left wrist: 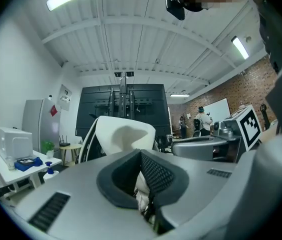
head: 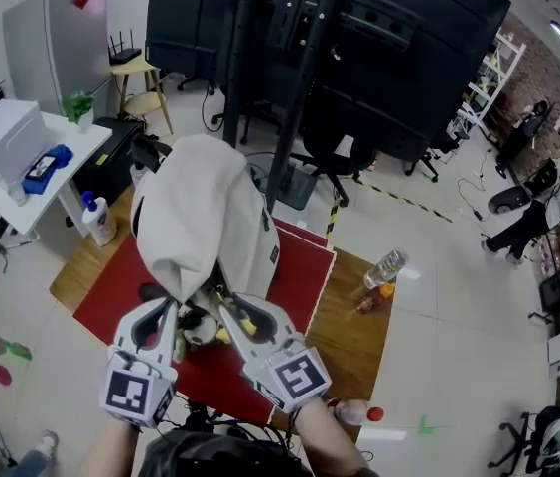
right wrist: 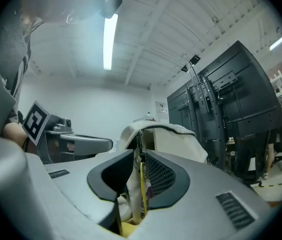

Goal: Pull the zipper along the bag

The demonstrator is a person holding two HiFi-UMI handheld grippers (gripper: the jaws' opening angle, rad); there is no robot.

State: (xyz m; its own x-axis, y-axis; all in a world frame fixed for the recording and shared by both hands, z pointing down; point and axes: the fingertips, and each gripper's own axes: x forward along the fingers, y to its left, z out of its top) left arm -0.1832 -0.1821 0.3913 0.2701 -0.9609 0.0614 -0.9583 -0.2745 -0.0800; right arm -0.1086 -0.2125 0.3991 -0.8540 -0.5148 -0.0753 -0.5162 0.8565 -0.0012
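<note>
A white fabric bag (head: 201, 217) stands on a red mat (head: 300, 266), and both grippers meet at its near lower end. My left gripper (head: 174, 311) is shut on a fold of the bag's white fabric (left wrist: 140, 191). My right gripper (head: 232, 314) sits just to its right, level with it. In the right gripper view a yellow zipper pull cord (right wrist: 141, 184) hangs from the bag's zipper down between the jaws, with white fabric beside it. A narrow gap shows between those pads, so the right gripper (right wrist: 133, 196) reads as open around the cord.
The mat lies on a wooden table (head: 359, 336). A clear bottle (head: 386, 266) lies at the table's right, and a red-capped bottle (head: 354, 412) sits near the front. A spray bottle (head: 99, 219) and a white side table (head: 7, 137) stand left. A black stand (head: 290, 87) rises behind the bag.
</note>
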